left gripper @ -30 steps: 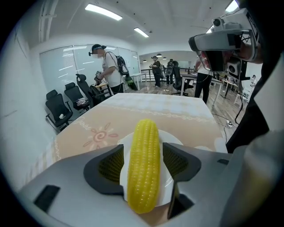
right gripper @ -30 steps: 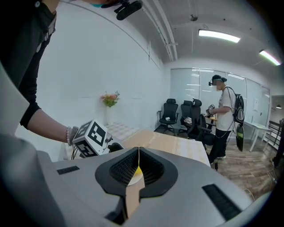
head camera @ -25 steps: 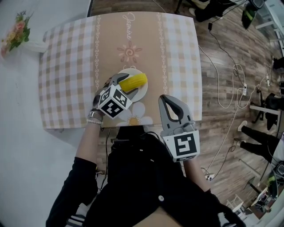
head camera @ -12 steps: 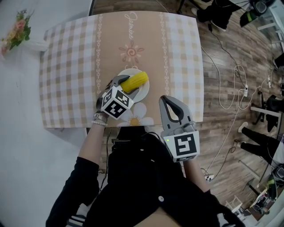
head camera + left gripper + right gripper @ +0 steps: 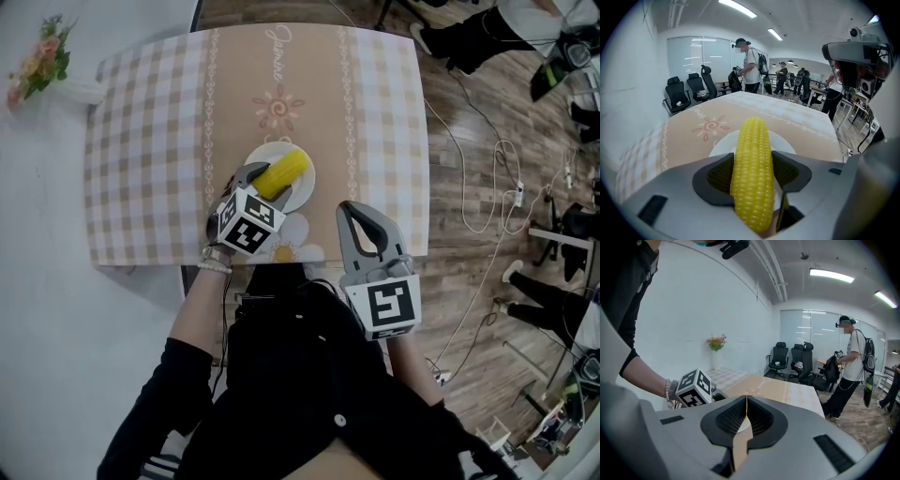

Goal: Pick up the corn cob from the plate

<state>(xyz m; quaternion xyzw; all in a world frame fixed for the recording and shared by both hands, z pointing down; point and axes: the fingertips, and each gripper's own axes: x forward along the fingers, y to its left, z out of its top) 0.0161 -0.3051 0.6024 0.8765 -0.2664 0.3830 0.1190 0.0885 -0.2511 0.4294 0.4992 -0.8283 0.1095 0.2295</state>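
There's the yellow corn cob, lying on the small round white plate and pointing straight out of the left claw. That claw's jaws have just been closing, and the cob sits right between them with the dark ribbed pads against both its flanks. It's a grip across the narrow girth, I'd say, because that's the only way a long cob fits. The cob's near end runs deep into the claw's throat and its far end reaches out over the plate. It looks not yet lifted. The claw slants down from the near side of the table, lined up with the cob's length.

The right claw is pressed together on nothing and held back off the table's near edge. My guess is it's simply parked out of the way, since one claw is enough here.

As for writing, the checked-and-beige tablecloth has a cursive word at its far end. It may say "Jasmine", but I can't swear to it. Nearer the plate there's a swirled sun motif, and a printed daisy lies just beside the plate. The black-and-white marker cubes carry patterns only, no letters.
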